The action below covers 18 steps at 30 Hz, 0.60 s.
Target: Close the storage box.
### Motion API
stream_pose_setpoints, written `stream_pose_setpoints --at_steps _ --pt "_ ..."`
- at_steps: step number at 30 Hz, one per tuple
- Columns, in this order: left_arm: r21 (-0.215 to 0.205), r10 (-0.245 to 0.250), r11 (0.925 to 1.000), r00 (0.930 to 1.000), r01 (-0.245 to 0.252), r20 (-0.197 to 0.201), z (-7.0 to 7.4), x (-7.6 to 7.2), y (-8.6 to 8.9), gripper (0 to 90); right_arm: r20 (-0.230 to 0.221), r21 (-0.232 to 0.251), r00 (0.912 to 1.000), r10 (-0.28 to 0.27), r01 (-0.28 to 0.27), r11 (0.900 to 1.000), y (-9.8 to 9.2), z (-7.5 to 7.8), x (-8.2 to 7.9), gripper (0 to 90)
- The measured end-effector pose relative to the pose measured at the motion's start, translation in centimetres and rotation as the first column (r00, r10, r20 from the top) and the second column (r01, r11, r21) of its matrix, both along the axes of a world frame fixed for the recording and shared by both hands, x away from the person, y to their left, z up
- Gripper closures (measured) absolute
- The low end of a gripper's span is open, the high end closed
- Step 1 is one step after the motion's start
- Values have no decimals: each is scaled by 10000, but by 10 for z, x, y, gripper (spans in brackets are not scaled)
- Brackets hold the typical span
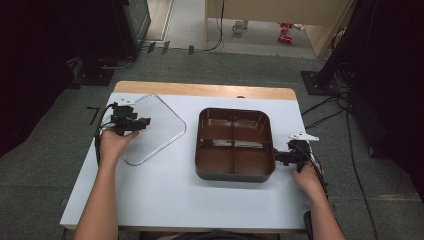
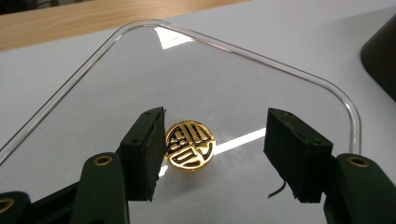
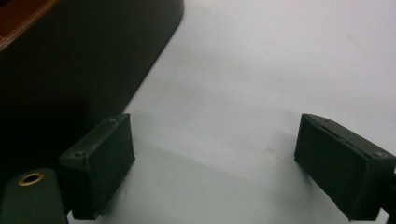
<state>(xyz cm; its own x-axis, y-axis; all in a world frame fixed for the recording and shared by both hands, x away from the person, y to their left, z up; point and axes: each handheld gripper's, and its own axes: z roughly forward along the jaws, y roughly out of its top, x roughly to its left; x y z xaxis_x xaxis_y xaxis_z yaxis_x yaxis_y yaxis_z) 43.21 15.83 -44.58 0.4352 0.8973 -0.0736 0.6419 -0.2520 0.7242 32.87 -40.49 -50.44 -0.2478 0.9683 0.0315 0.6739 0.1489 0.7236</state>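
Left tongs [image 1: 145, 121] sit at the frame's left with jaws apart; right tongs [image 1: 276, 156] sit at the right, jaws wide, forearms entering from below.

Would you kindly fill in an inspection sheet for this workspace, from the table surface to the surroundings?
Surface: pale table with a wooden far edge, bare in front.
Job's things: clear lid lying flat at the left, with a gold knob at its middle; brown four-compartment tray at the right, compartments empty.
Clutter: nothing seen.
Grippers: left gripper over the lid, fingers apart either side of the knob, one close beside it, the other well clear; right gripper open over bare table beside the tray's outer wall.
Cables: black cable trails from the right gripper; more lie on the floor.
Surroundings: grey carpet, dark stands at both sides.
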Motion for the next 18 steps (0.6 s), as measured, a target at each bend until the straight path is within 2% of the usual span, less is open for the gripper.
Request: stream_pose_setpoints --at_steps 5,12,18 --pt "-292 300 9991 9991 -309 -310 -13 4 5 413 1 -5 10000 2 -2 10000 0 0 0 113" --pt "143 797 9968 9962 -792 -365 -25 5 6 478 -2 1 10000 1 -1 10000 0 0 0 113" --pt "-221 823 9963 9958 -833 -410 -31 7 6 528 0 -1 10000 2 -2 10000 0 0 0 113"
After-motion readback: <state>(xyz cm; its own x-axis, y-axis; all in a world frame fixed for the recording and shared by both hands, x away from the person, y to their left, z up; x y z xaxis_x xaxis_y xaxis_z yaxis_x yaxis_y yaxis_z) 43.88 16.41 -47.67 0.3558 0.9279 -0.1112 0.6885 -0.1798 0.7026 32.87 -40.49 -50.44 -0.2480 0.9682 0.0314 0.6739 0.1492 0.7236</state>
